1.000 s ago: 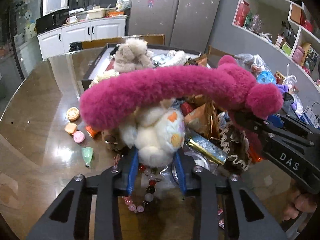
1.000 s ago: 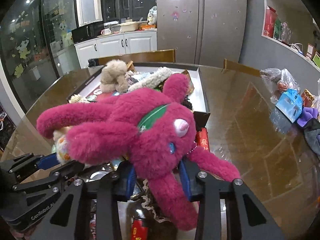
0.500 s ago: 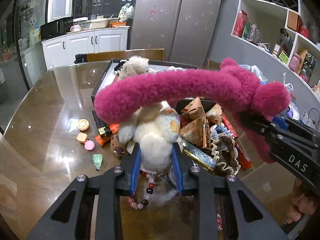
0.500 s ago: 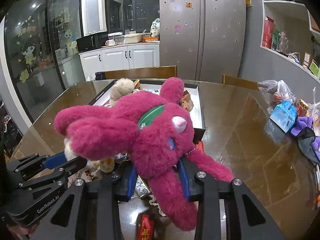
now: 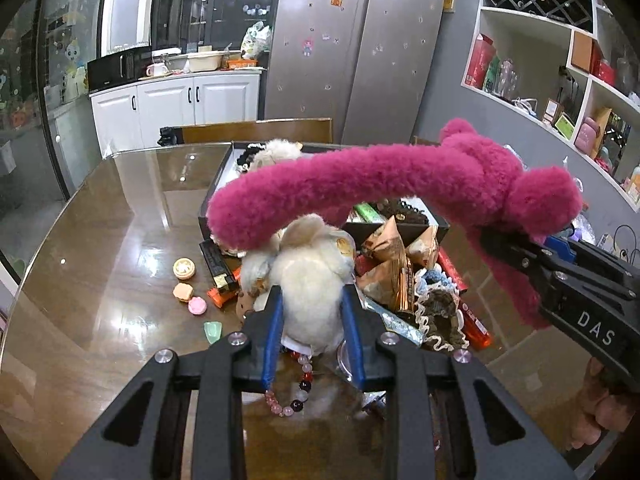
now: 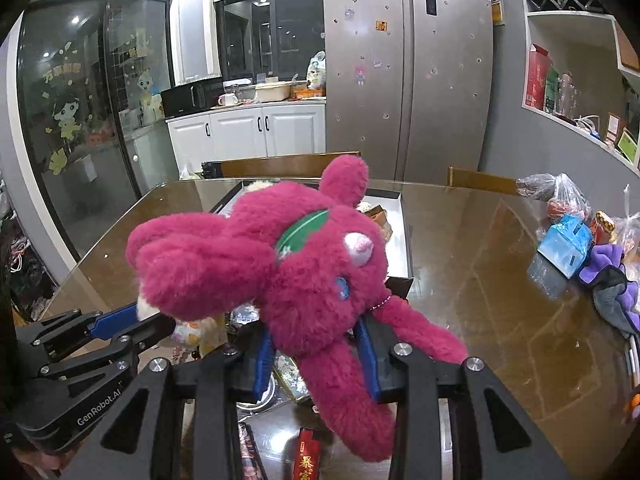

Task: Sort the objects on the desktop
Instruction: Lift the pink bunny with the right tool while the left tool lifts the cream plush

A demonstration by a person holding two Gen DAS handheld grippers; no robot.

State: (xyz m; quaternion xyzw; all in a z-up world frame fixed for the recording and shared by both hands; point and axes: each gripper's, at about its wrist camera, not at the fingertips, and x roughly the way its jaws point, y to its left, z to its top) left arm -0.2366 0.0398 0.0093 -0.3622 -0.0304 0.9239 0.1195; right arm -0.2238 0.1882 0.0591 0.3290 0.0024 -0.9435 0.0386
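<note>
My left gripper [image 5: 313,312] is shut on a small white plush toy [image 5: 312,280] with orange spots and holds it above the table's clutter. My right gripper [image 6: 316,344] is shut on a large magenta plush rabbit [image 6: 304,264] with a green collar, also raised. The rabbit's long ear [image 5: 360,188] arches across the left wrist view, above the white plush. The right gripper's body [image 5: 576,292] shows at right in that view. The left gripper's body [image 6: 80,344] and part of the white plush [image 6: 196,330] show at lower left in the right wrist view.
A black tray [image 5: 216,184] with a beige plush [image 5: 276,152] lies farther on the glass-topped brown table [image 5: 100,240]. Snack packets [image 5: 396,264], a crochet piece [image 5: 436,316], a bead bracelet [image 5: 296,392] and small round trinkets [image 5: 184,280] lie below. Bags [image 6: 568,236] sit at the right.
Both grippers have risen with their plush toys. The table and its clutter now look farther below and more of the kitchen shows.
</note>
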